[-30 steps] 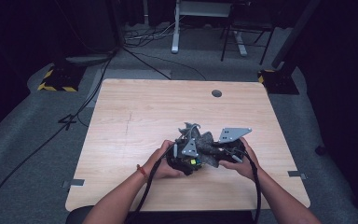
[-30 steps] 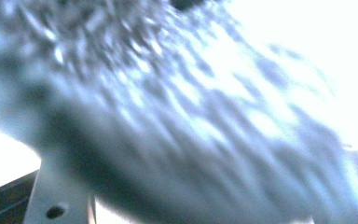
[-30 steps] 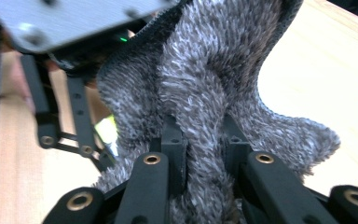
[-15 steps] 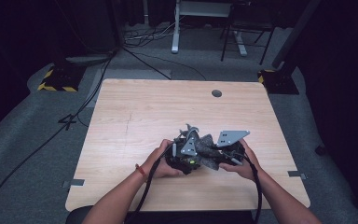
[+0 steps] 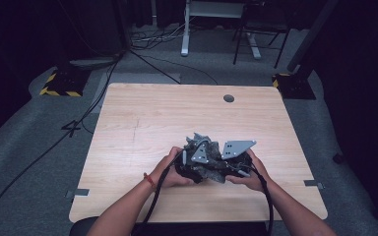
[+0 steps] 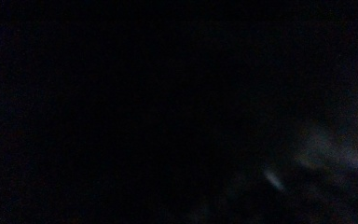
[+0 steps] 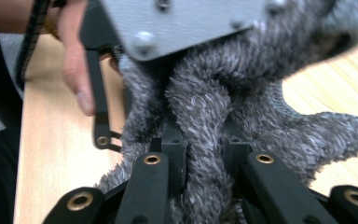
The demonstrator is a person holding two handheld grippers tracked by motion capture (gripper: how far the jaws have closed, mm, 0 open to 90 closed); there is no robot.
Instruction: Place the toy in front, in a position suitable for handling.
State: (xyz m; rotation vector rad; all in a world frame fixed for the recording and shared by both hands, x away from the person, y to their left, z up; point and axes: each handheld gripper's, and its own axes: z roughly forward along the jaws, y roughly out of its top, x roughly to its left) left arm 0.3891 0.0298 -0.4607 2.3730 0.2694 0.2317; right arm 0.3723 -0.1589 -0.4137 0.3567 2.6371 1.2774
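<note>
A grey fuzzy cloth (image 5: 197,143) is bunched up at the near middle of the wooden table (image 5: 142,128). Both hands hold their grippers pressed into the bundle, almost touching. My left gripper (image 5: 189,166) is buried in the cloth's left side, and its own view is dark and blurred. My right gripper (image 5: 228,168) comes in from the right. In the right gripper view its jaws (image 7: 204,144) are shut on a thick twisted fold of the cloth (image 7: 214,93). The left gripper's grey plate (image 7: 186,23) and a finger (image 7: 77,65) sit just beyond.
A round cable hole (image 5: 229,98) lies near the table's far edge. Black cables (image 5: 157,196) trail from both grippers back along the forearms. Beyond the table stand a desk frame (image 5: 184,29) and yellow-black striped floor blocks (image 5: 61,83).
The right gripper has drawn slightly closer to the left one, squeezing the cloth bundle tighter. The bundle stays at the same spot on the table.
</note>
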